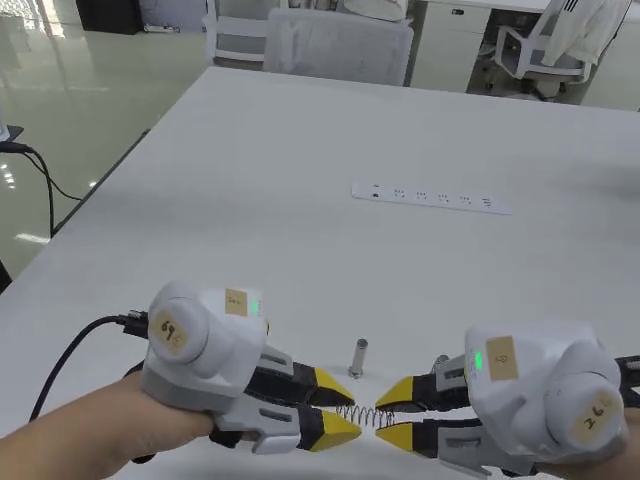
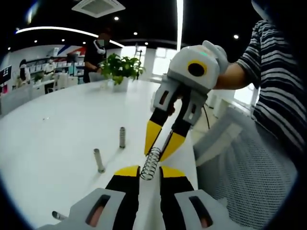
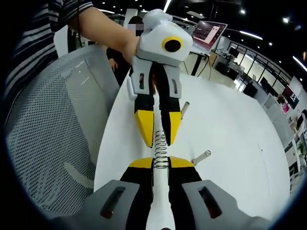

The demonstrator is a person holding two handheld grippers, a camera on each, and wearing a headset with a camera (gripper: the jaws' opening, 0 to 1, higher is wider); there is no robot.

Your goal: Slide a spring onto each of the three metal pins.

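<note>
A small steel spring (image 1: 366, 413) stretches between my two grippers just above the white table (image 1: 300, 200). My left gripper (image 1: 352, 407) is shut on its left end and my right gripper (image 1: 380, 415) on its right end. In the left gripper view the spring (image 2: 151, 163) runs from my own yellow tips (image 2: 149, 171) up to the right gripper (image 2: 154, 154). The right gripper view has the spring (image 3: 160, 148) between its own tips (image 3: 160, 163) and the left gripper (image 3: 159, 143). One metal pin (image 1: 358, 357) stands upright just behind the spring. Two pins (image 2: 122, 137) (image 2: 99, 160) stand to the side.
A white power strip (image 1: 430, 197) lies mid-table. Office chairs (image 1: 340, 45) stand at the far edge. A black cable (image 1: 70, 360) trails from the left gripper. A mesh chair (image 2: 240, 167) sits close to the table's near edge. A person (image 2: 98, 52) stands far off beside a plant (image 2: 120, 67).
</note>
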